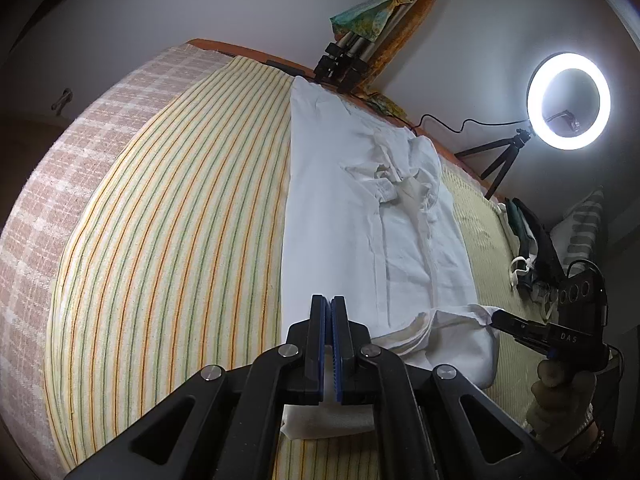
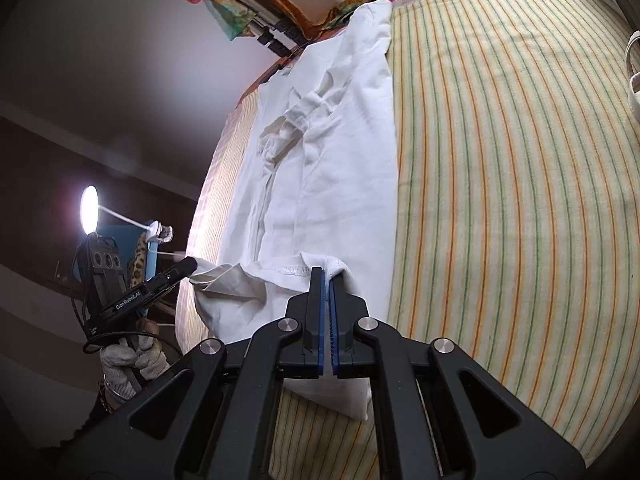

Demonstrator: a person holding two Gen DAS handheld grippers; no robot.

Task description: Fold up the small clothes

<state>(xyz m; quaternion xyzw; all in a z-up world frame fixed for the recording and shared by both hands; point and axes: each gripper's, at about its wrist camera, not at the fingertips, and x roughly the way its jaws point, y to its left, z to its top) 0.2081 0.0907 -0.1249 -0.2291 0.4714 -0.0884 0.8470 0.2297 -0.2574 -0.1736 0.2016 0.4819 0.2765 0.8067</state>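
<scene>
Both grippers, left gripper [image 1: 328, 299] and right gripper [image 2: 326, 271], clamp the white garment's [image 1: 360, 208] hem.

Both grippers, right [image 2: 329, 280] and left [image 2: 192, 266], pinch the white garment's [image 2: 332, 184] near hem on the striped sheet [image 2: 500, 200]

The scene is being lit by a ring light [image 1: 568, 101], which is being blown out to glare in both views. Straight stripes on the bed cover [image 2: 500, 168] are being bowed by fisheye distortion; corners are being vignetted black.
</scene>
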